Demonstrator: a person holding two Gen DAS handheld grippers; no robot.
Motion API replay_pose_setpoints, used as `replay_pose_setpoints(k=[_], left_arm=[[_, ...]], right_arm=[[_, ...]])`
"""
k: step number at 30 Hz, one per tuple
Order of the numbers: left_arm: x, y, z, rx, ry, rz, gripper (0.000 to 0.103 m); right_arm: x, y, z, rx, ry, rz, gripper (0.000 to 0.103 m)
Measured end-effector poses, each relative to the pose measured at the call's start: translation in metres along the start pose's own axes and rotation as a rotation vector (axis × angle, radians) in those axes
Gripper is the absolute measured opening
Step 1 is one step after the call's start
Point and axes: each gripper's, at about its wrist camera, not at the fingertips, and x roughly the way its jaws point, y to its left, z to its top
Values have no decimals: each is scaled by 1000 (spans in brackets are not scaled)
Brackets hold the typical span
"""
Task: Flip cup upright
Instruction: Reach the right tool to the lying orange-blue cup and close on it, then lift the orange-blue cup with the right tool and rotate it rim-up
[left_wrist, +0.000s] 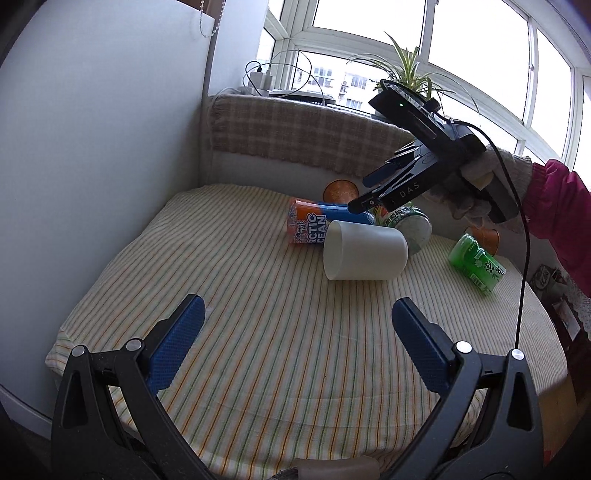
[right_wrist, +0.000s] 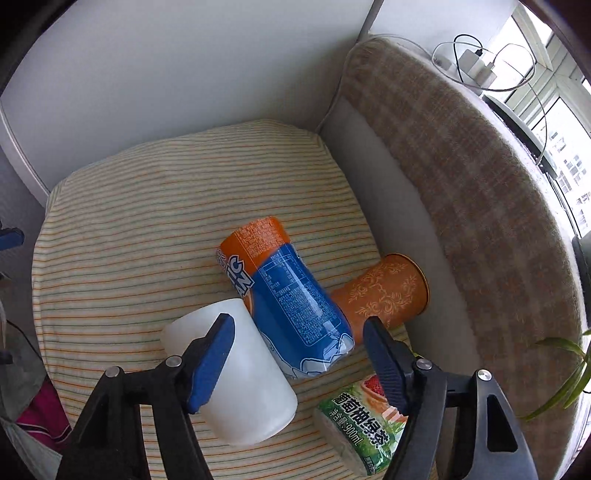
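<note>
A white cup (left_wrist: 365, 253) lies on its side on the striped cloth, its open mouth facing left in the left wrist view. It also shows in the right wrist view (right_wrist: 240, 373), below the right gripper. My right gripper (right_wrist: 299, 354) is open and empty, hovering above the cup and the bottle beside it; it appears in the left wrist view (left_wrist: 364, 194) above the cup. My left gripper (left_wrist: 297, 339) is open and empty, well short of the cup over bare cloth.
An orange-and-blue Arctic Ocean bottle (right_wrist: 284, 295) lies against the cup. An orange patterned cup (right_wrist: 384, 291) lies behind it. Green tea bottles (left_wrist: 476, 264) (right_wrist: 365, 417) lie to the right. A plaid-covered ledge (left_wrist: 306, 129) and a wall (left_wrist: 110, 129) bound the table.
</note>
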Motion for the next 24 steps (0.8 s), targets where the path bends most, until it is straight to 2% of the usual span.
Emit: replay_pose_setpoints(k=[5,13,24], left_arm=[[12,7,3,-16,12,4,103],[26,15,4,-44,28,12,103],[33,24,4,-66,42,28,103]], right_arm=[[18,-11,13,-43,47,77,68],[49,-3,30,-142,128,162,65],[75,-4,49,-154,133,227,65]])
